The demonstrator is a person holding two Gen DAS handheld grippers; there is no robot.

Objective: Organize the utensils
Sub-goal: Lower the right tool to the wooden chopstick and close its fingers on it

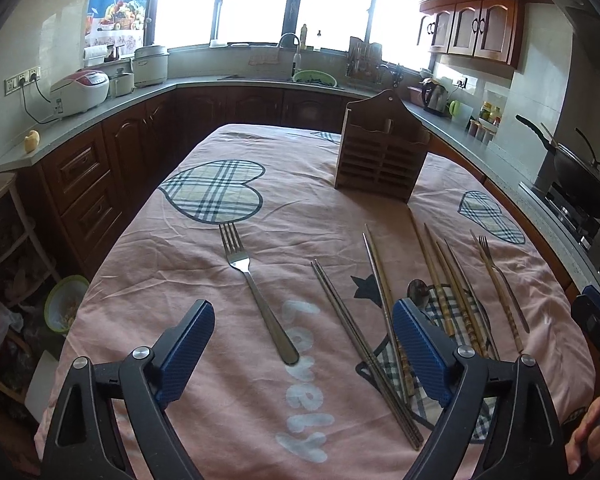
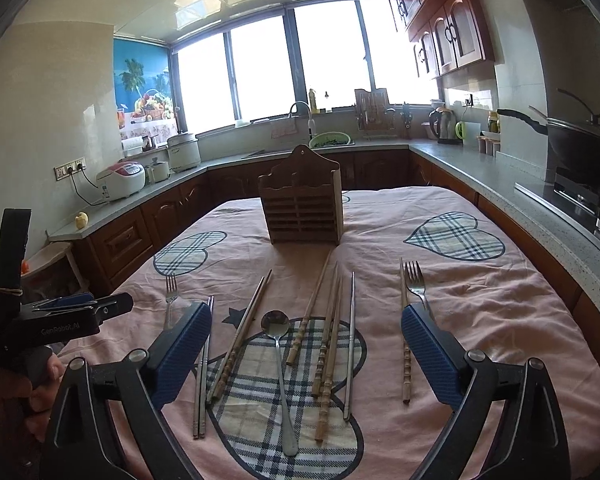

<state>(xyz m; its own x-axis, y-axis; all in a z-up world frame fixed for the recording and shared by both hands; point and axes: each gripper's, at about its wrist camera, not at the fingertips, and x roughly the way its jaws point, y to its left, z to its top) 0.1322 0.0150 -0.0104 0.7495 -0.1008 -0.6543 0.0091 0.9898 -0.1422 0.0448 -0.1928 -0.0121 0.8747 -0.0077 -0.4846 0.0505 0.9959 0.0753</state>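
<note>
I hold both claws, left claw (image 1: 304, 344) and right claw (image 2: 306, 344), spread apart, empty, above the bench (image 2: 500, 300); forks, spoon (image 2: 278, 360), chopsticks lie before the wooden holder (image 2: 304, 212).

Light: I see daylight flooding from the blown-out windows (image 1: 260, 0).
Glare: countertop (image 2: 480, 164) shines.
Edges: heavy fisheye bending, dark corners.
Focus: sharp.
</note>
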